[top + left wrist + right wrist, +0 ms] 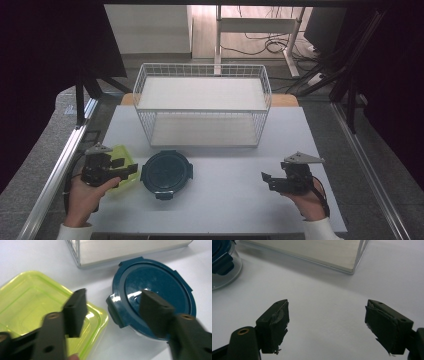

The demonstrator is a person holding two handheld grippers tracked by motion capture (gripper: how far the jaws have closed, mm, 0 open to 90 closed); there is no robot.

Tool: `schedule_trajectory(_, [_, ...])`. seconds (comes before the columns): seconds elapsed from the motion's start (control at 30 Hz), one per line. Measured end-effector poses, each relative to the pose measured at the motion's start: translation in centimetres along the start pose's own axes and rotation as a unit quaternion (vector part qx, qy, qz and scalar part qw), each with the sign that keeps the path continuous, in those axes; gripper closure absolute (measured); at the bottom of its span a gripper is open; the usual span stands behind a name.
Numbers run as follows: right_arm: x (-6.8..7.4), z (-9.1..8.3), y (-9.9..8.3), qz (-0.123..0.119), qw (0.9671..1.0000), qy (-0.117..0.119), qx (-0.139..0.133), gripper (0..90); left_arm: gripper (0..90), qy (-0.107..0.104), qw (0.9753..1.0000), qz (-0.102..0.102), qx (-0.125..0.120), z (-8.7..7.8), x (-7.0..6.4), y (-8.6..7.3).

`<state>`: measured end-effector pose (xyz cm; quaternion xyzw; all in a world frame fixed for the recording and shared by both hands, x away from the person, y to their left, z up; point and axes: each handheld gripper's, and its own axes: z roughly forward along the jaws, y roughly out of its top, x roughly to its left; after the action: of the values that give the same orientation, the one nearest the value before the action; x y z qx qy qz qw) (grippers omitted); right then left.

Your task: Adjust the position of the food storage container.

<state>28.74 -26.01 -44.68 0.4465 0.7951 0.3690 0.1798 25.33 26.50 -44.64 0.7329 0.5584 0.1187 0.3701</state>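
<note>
Left tongs stand wide, hovering over the gap between the green container and the blue-lidded round container; nothing gripped. Right tongs wide, empty, well apart over bare surface. Both containers rest in front of the wire basket. Handling appears not yet begun.

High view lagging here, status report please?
Left tool open, hovering above green container and blue-lidded container. Right tool open, empty. Wire rack behind; nothing blocking.
</note>
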Motion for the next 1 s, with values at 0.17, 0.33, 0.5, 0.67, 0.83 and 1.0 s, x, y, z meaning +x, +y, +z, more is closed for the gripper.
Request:
schedule_trajectory(0.17, [0.0, 0.1, -0.1, -0.004, 0.9999, -0.007, 0.008, 19.4, 60.0, 0.001, 0.9996, -0.007, 0.028, 0.7, 0.3, -0.1])
schedule_trajectory(0.33, [0.0, 0.2, -0.2, -0.003, 0.9999, -0.011, 0.010, 19.4, 71.4, 0.010, 0.9984, -0.014, 0.054, 1.7, 0.5, -0.2])
schedule_trajectory(0.5, [0.0, 0.3, -0.2, -0.004, 0.9998, -0.017, 0.013, 19.4, 77.0, 0.009, 0.9980, -0.018, 0.060, 2.2, 0.4, -0.1])
schedule_trajectory(0.67, [-0.3, 0.2, -0.2, 0.001, 0.9996, -0.024, 0.012, 19.2, 85.6, 0.011, 0.9965, -0.021, 0.080, 3.2, 0.0, -0.2])
schedule_trajectory(0.83, [-0.2, 0.3, -0.3, -0.001, 0.9996, -0.026, 0.014, 19.1, 87.6, 0.018, 0.9959, -0.021, 0.086, 3.6, -0.3, 0.0])
schedule_trajectory(1.0, [-0.3, 0.3, -0.3, 0.004, 0.9993, -0.035, 0.014, 18.7, 88.4, 0.009, 0.9950, -0.020, 0.098, 4.2, -0.6, 0.0])
